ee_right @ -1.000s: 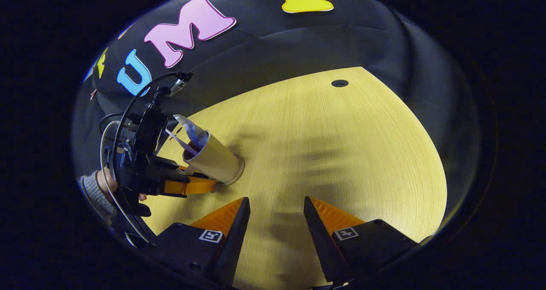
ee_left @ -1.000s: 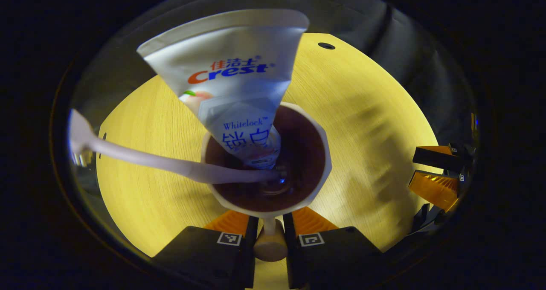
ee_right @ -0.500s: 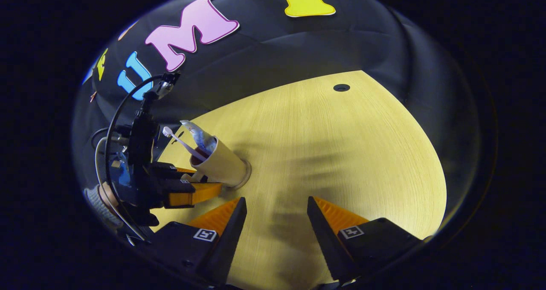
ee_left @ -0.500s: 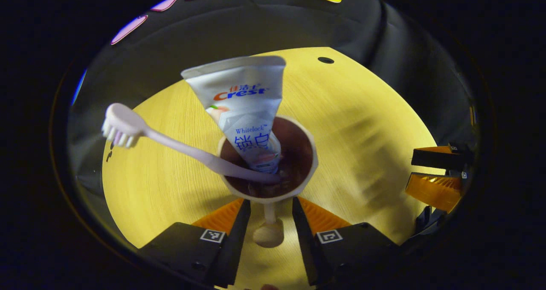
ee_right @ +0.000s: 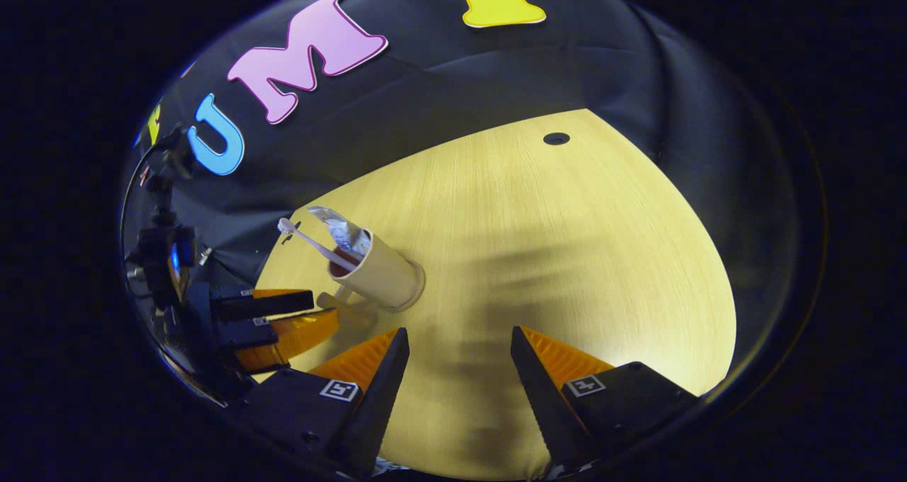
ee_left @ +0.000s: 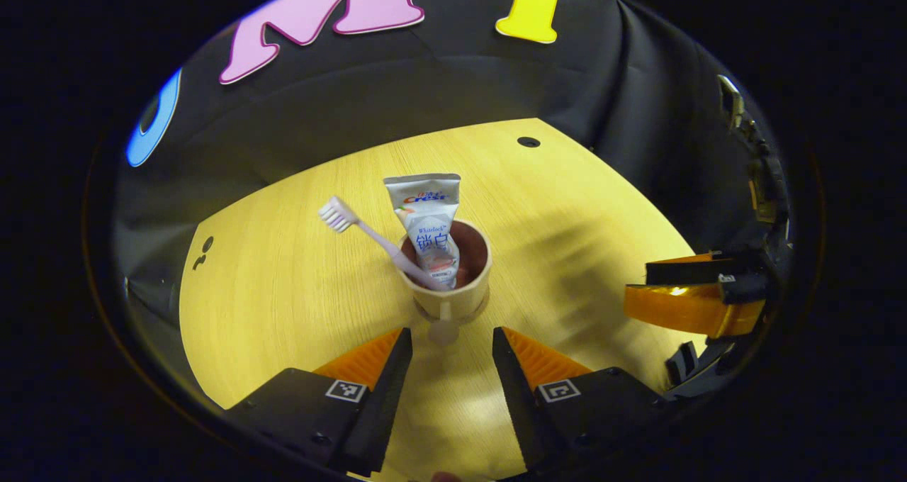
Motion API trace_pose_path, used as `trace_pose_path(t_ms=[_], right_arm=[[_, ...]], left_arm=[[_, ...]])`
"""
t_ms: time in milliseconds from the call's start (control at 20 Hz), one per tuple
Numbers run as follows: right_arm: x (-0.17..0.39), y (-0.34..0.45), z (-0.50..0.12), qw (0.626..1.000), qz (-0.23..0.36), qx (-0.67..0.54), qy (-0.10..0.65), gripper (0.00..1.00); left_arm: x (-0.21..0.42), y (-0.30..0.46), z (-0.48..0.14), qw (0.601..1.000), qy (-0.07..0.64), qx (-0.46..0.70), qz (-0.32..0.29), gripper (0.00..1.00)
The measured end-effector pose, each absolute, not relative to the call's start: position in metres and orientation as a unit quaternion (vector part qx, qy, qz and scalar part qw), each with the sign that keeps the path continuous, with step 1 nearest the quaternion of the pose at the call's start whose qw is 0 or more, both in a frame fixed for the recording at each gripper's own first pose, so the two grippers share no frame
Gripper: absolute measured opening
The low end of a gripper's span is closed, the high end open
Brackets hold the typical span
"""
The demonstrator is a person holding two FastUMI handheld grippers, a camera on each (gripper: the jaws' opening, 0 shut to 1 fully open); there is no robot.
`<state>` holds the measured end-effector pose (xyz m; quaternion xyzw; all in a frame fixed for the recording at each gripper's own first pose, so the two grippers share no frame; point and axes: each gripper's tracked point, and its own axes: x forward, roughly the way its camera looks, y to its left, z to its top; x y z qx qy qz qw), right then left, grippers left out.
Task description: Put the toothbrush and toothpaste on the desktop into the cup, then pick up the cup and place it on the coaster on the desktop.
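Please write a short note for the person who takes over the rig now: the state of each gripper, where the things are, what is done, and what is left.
Left gripper: open, holding nothing, just short of the cup's handle.
Right gripper: open, holding nothing, over bare desktop, apart from the cup.
Cup: upright on the coaster; only the coaster's rim shows under its base.
Toothbrush: in the cup, leaning out, bristles up.
Toothpaste: in the cup, crimped end up.
Done: both items are in the cup, and the cup appears to sit on the coaster.
Left: probably nothing; only check that the cup sits centred.
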<state>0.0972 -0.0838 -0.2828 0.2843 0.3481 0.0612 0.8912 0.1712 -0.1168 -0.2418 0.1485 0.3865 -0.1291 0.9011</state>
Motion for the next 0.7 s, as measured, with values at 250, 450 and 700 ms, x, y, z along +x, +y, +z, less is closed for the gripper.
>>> trace_pose_path(t_ms=[250,450,700], right_arm=[[0.087,-0.069,-0.256,0.893,0.060,0.281,0.346,0.89],[0.075,-0.059,-0.236,0.902,0.060,0.257,0.341,0.91],[0.056,-0.035,-0.216,0.908,0.073,0.234,0.341,0.91]], left_arm=[[0.122,-0.105,-0.216,0.911,0.376,0.108,-0.127,0.73],[0.094,-0.087,-0.193,0.925,0.351,0.082,-0.121,0.73],[0.067,-0.065,-0.171,0.936,0.324,0.059,-0.124,0.72]])
